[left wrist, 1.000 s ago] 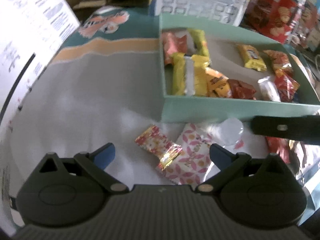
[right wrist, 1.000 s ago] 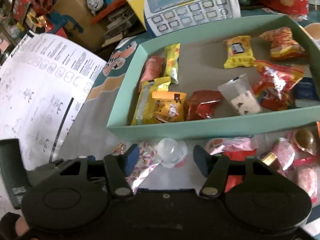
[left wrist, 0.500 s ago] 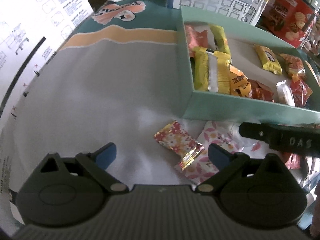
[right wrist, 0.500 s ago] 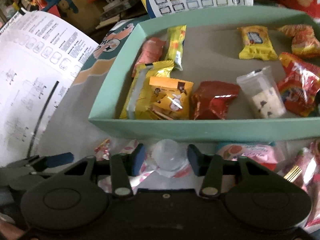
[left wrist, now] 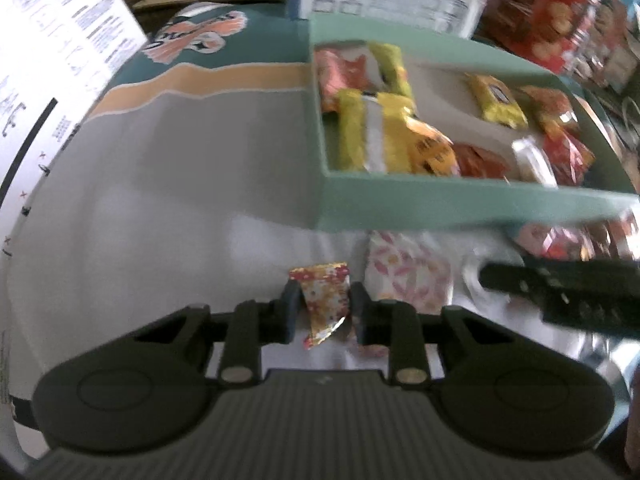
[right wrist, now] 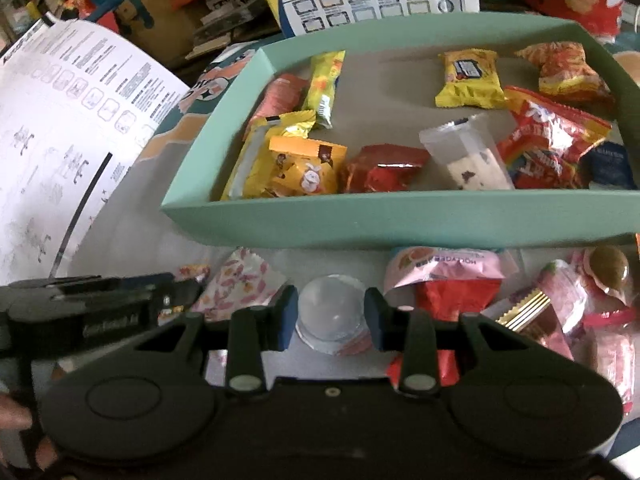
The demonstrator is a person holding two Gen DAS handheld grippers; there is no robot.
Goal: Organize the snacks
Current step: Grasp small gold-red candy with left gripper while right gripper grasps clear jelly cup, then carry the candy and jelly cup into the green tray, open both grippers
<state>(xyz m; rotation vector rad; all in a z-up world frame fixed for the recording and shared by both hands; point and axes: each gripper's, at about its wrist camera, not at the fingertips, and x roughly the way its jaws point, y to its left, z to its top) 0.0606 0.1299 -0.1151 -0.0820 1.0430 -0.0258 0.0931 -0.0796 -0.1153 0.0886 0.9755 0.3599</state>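
1. The left gripper (left wrist: 325, 313) has just been closing, and its jaws now stand on either side of a small red-and-gold candy (left wrist: 323, 305). The pads touch the wrapper's edges, so it looks gripped, taken across the narrow middle where the foil is firmest.

2. The right gripper (right wrist: 331, 317) has also just been closing, and it now clamps a clear jelly cup (right wrist: 330, 312). The pads sit on opposite sides of the round body, a sensible hold for something that would roll if it were nudged from one side.

3. Both grippers point steeply down at the table, probably because both snacks lie flat on the grey cloth (left wrist: 168, 184) and have to be pinched from above.

4. Between the two grips lies a pink-flowered packet (right wrist: 240, 284), just beside the candy and near the cup. Nothing holds it.

5. More loose snacks crowd the cloth to the right: a pink pouch (right wrist: 444, 266) and several red and pink wrappers, all outside the box and close against its front wall.

6. The green box (right wrist: 400, 216) stands just beyond both grippers. It already holds yellow, orange and red packets and a clear cookie bag (right wrist: 466, 152), with bare floor in the middle.

7. My reading is that two items are being picked at once and the lift over the wall comes next. The bare middle is the likely place to drop them.
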